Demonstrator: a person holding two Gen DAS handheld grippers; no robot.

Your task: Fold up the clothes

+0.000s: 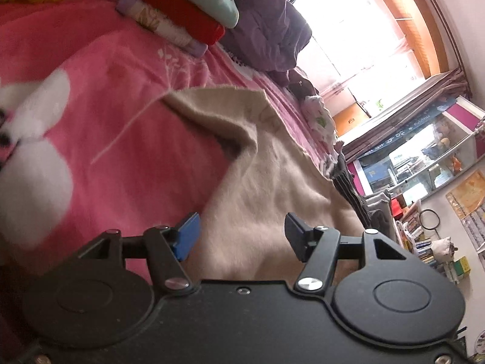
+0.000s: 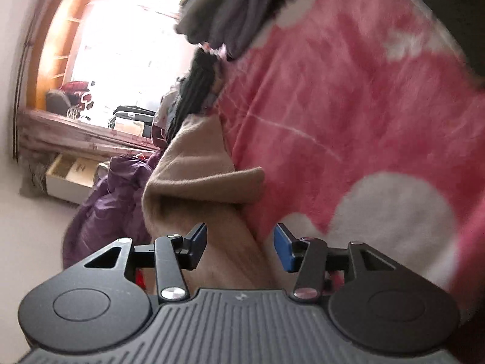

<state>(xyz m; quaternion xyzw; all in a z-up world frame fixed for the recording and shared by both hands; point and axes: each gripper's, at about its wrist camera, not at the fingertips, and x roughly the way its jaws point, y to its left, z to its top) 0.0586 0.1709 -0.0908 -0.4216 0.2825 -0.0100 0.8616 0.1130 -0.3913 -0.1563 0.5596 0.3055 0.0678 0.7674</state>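
Beige garment (image 1: 272, 176): lies on the pink blanket (image 1: 127, 151) that covers the bed. In the left wrist view its long axis runs from beside the gripper away toward the far edge of the bed, on the window side. It is not flat. A raised fold crosses its far half, and one far corner (image 1: 218, 97) lies spread on the pink surface, pointing toward the stack of folded clothes (image 1: 188, 9). That stack sits well apart from the garment, near the far corner of the bed, next to a purple quilt (image 1: 266, 30).

Right wrist view: the same garment (image 2: 194, 176) extends away from the gripper toward the window. A flap (image 2: 242, 179) is turned over sideways onto the pink blanket (image 2: 348, 106). Whether this end is a sleeve or a hem cannot be told. The blanket is blurred in this view.

Left gripper (image 1: 241, 233): fingers spread wide, with a clear gap between the blue pad (image 1: 189, 236) and the dark pad (image 1: 295, 233). Beige cloth shows in the gap, but neither pad visibly presses it; nothing is gripped.

Right gripper (image 2: 239, 245): fingers likewise well apart, dark pad (image 2: 197, 245) on one side and blue pad (image 2: 283, 248) on the other. A ridge of the garment runs between them. Contact cannot be confirmed; nothing is clamped.

Dark clothing (image 2: 230, 9) lies heaped at the far edge of the bed.
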